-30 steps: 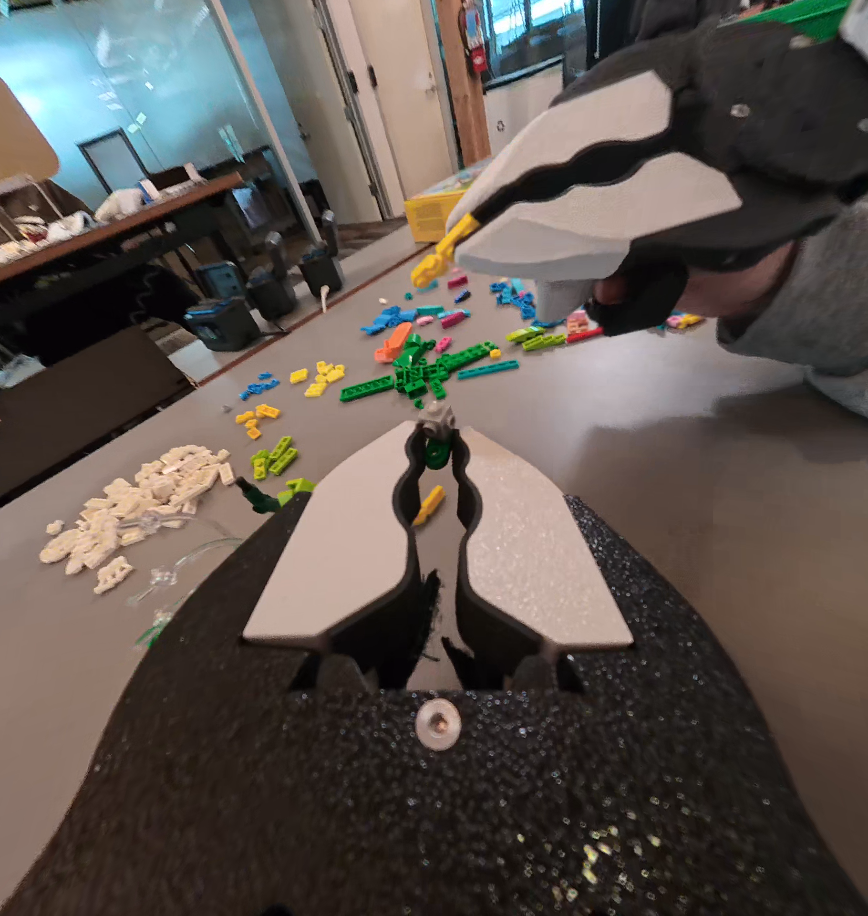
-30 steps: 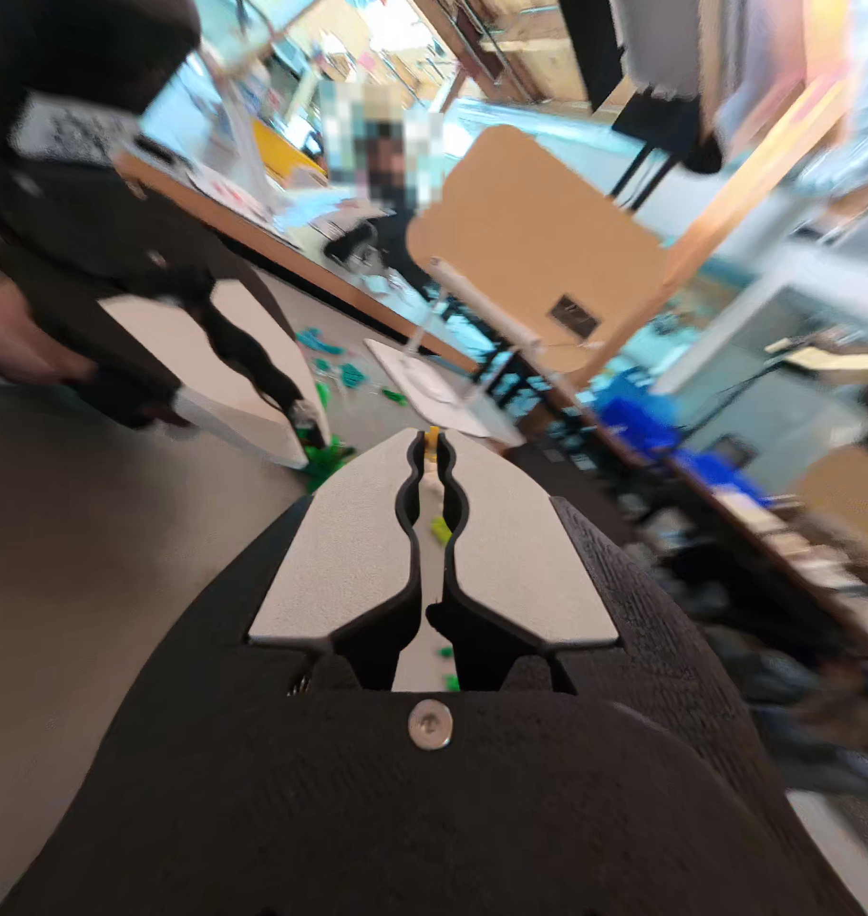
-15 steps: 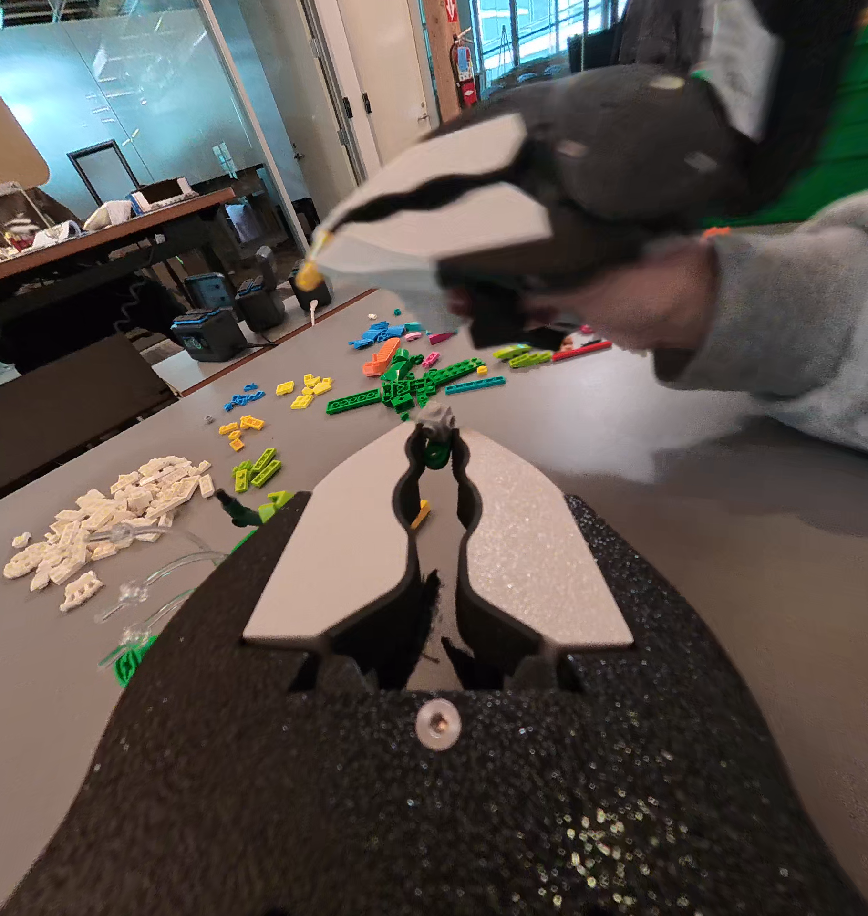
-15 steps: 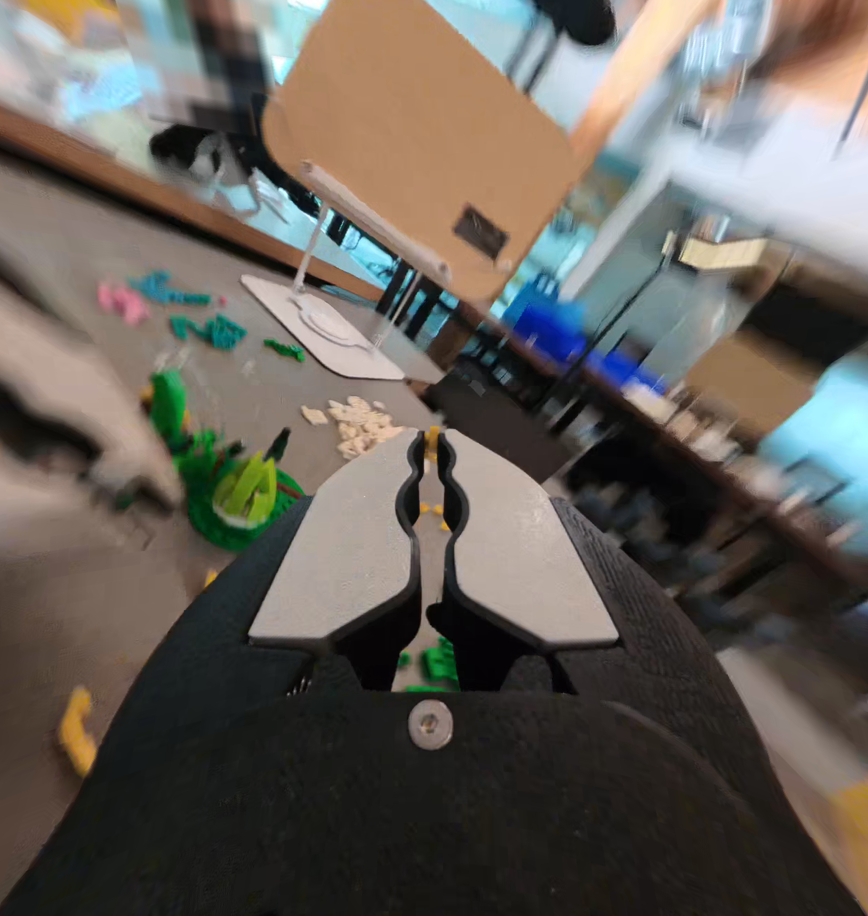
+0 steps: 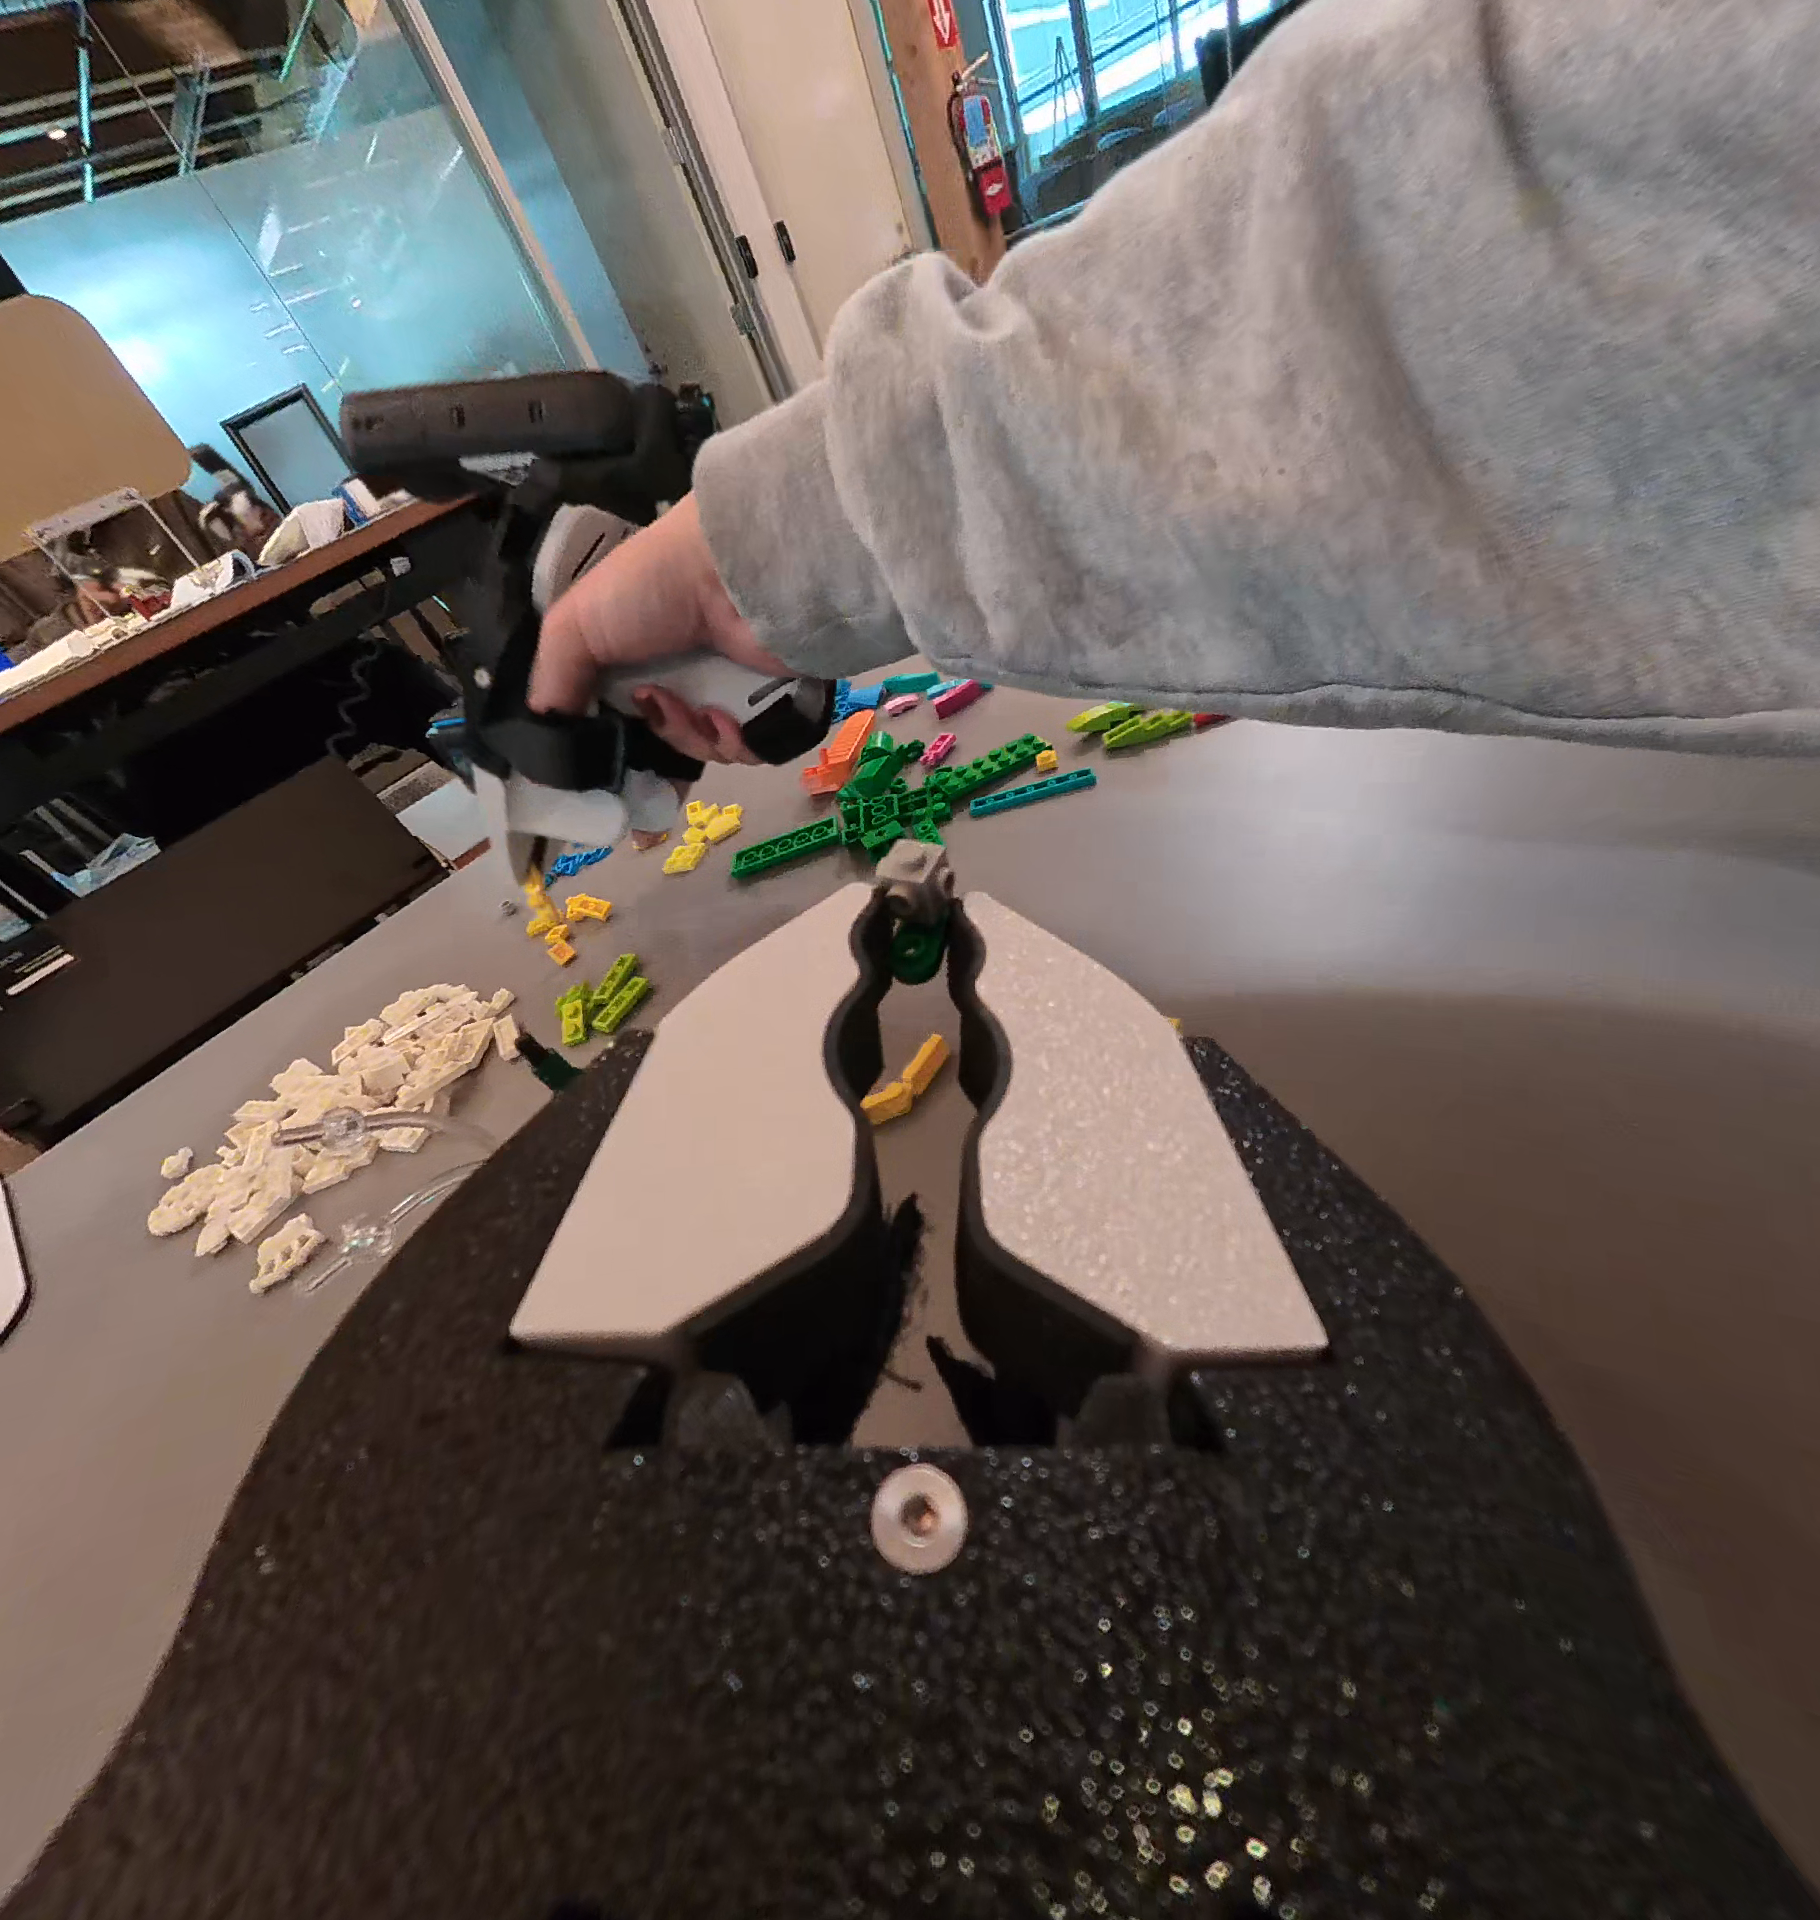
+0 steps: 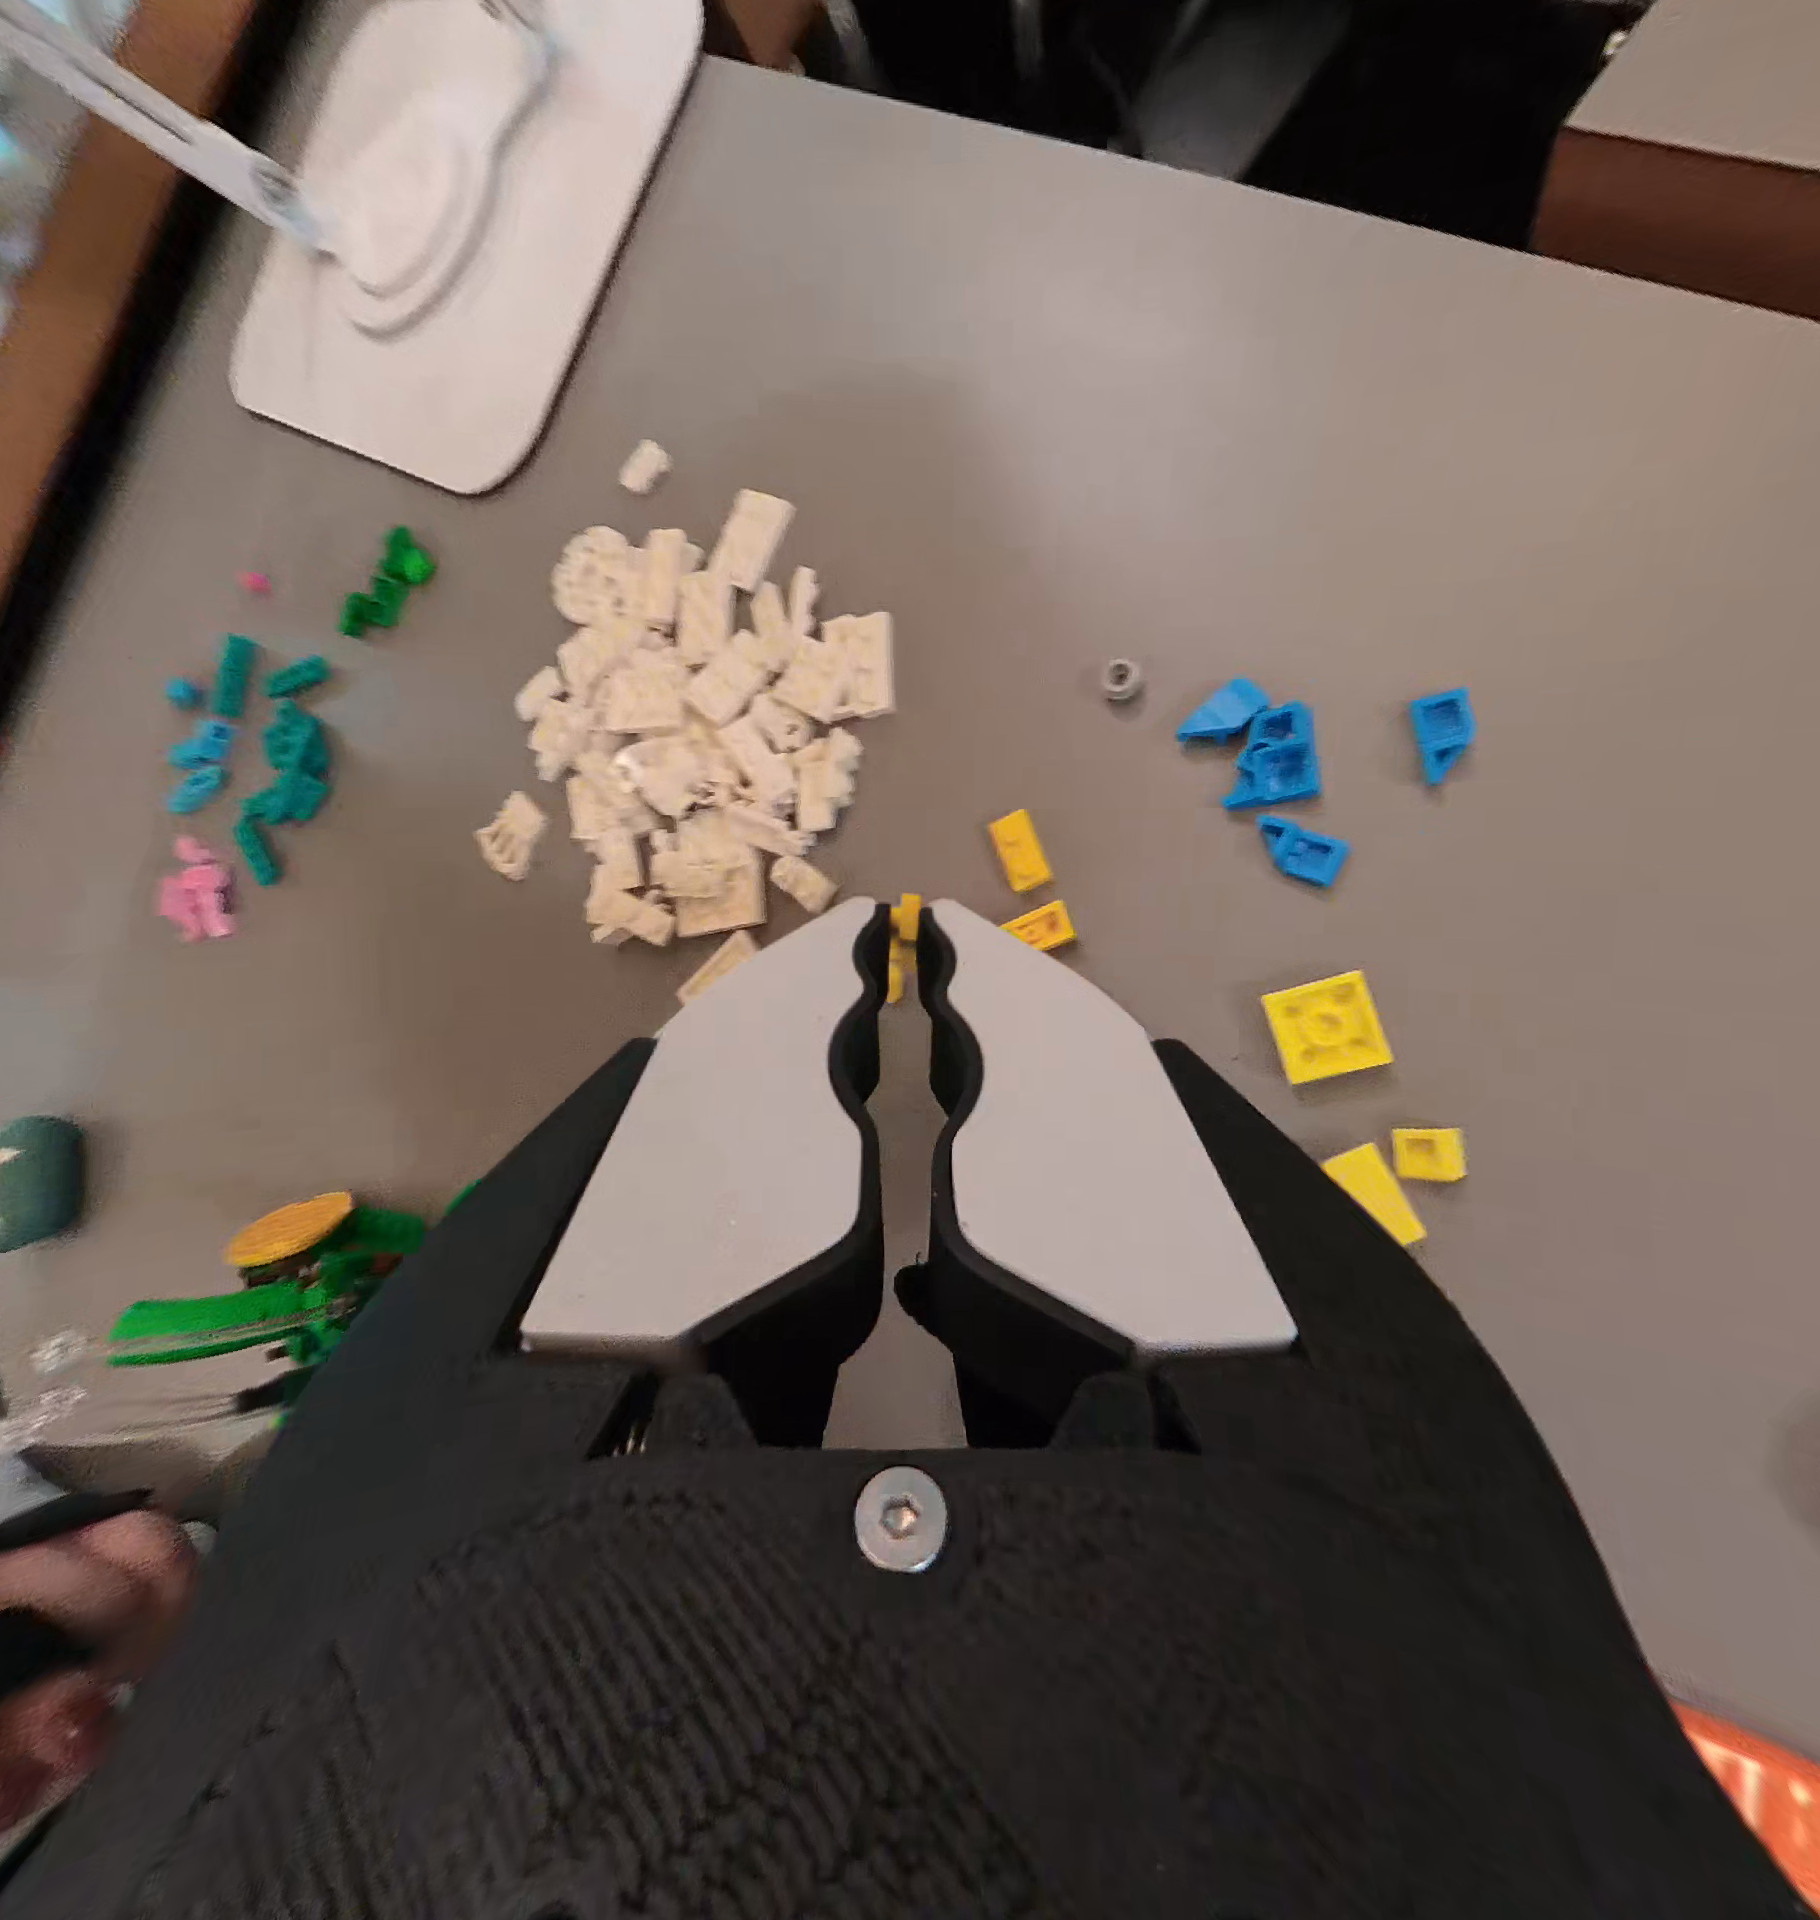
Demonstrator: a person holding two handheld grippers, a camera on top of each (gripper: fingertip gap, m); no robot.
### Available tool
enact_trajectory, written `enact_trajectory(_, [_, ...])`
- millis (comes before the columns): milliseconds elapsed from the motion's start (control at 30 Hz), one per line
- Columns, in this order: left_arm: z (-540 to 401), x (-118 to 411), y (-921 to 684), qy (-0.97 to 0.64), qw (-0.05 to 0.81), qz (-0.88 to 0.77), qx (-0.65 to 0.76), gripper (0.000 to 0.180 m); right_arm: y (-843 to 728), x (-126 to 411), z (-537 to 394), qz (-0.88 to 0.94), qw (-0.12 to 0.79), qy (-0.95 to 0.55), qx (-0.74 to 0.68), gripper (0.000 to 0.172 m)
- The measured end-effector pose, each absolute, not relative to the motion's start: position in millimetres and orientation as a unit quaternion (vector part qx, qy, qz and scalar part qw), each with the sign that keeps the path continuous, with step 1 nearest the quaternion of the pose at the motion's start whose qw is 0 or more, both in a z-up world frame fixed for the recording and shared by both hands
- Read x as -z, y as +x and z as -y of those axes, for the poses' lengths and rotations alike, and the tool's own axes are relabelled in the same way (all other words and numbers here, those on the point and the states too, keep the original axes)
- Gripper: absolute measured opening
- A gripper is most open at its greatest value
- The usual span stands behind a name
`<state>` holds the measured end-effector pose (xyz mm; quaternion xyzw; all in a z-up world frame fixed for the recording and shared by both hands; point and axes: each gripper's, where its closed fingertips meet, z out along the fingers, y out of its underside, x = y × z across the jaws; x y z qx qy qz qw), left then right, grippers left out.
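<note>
Yellow brick (image 6: 904,920) pinched in my right gripper (image 6: 903,914); left gripper (image 5: 914,902) clamps grey-green piece (image 5: 912,875); keep both squeezes steady.

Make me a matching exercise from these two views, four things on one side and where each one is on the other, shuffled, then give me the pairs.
Things:
1. small yellow piece
2. grey and green piece
3. cream pile
4. blue pieces

Places:
A. clamped at the left gripper tips
B. on the table, right of the small grey ring
C. clamped at the right gripper tips
D. on the table, just below the white base plate

Pairs: 1-C, 2-A, 3-D, 4-B
</note>
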<state>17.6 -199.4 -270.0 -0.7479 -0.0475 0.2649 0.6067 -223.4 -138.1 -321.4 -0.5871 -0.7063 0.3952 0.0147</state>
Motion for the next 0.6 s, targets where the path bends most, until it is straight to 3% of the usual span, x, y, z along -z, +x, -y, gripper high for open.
enact_trajectory(67, [199.3,271.0,17.0,-0.750,0.604,0.048,-0.266,0.010,-225.8,326.7,136.7,0.704,0.008,-0.596,-0.387,0.004])
enact_trajectory(133, [199.4,271.6,17.1,-0.751,0.602,0.046,-0.268,0.010,-226.2,328.6,135.5,0.696,0.007,-0.606,-0.384,0.035])
enact_trajectory(200, [201.2,271.1,16.1,-0.749,0.603,0.047,-0.272,0.010,-223.4,325.1,131.8,0.700,0.025,-0.601,-0.385,0.055])
enact_trajectory(400, [207.1,265.0,9.2,-0.734,0.620,0.075,-0.267,0.010,-144.0,291.4,141.2,0.820,0.060,-0.409,-0.395,0.056])
enact_trajectory(600, [208.5,260.1,5.8,-0.723,0.630,0.087,-0.270,0.010,6.8,322.7,163.6,0.930,0.000,-0.207,-0.304,0.058])
